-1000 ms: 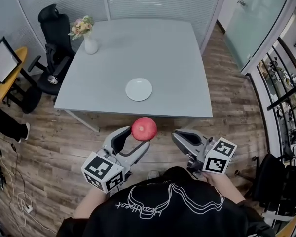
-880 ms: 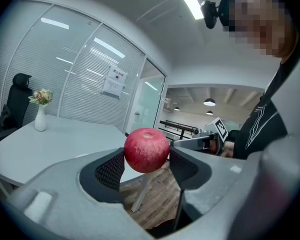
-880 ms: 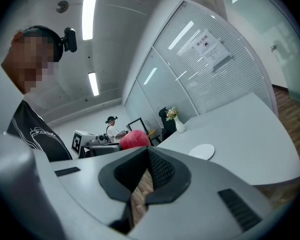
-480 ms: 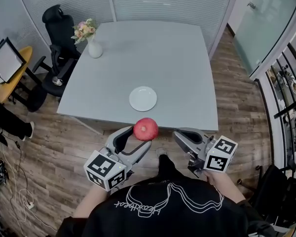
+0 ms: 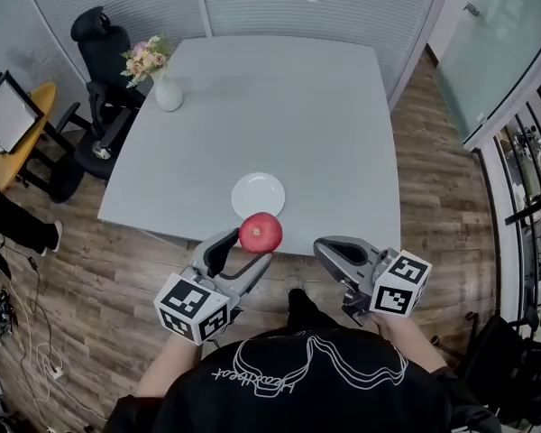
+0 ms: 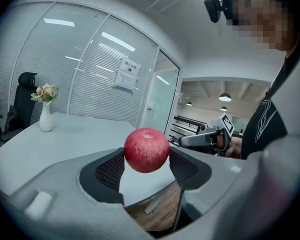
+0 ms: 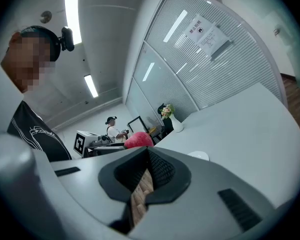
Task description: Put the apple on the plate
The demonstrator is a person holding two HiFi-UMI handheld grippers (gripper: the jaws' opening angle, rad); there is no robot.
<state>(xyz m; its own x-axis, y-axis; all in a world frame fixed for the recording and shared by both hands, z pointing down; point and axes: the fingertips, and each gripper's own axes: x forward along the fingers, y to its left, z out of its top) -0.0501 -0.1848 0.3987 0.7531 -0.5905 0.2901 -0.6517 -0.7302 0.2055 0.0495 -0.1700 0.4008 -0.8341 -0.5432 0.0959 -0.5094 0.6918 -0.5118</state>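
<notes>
A red apple (image 5: 261, 232) is clamped between the black pads of my left gripper (image 5: 252, 244), which is shut on it and holds it in the air at the near edge of the grey table (image 5: 325, 124). In the left gripper view the apple (image 6: 146, 150) fills the gap between the jaws. The small white plate (image 5: 258, 195) lies empty on the table just beyond the apple. My right gripper (image 5: 325, 247) hovers to the right over the floor by the table edge, jaws shut on nothing. Its own view shows the apple (image 7: 137, 140) and the plate (image 7: 198, 155).
A white vase of flowers (image 5: 166, 91) stands at the table's far left corner. A black office chair (image 5: 102, 48) sits left of the table, with a yellow round table (image 5: 9, 142) beyond it. Glass walls run behind and to the right. Another person (image 7: 112, 129) stands far off.
Both grippers have come forward toward the table. The apple, earlier over the wooden floor, now hangs at the table's near edge just short of the plate.
</notes>
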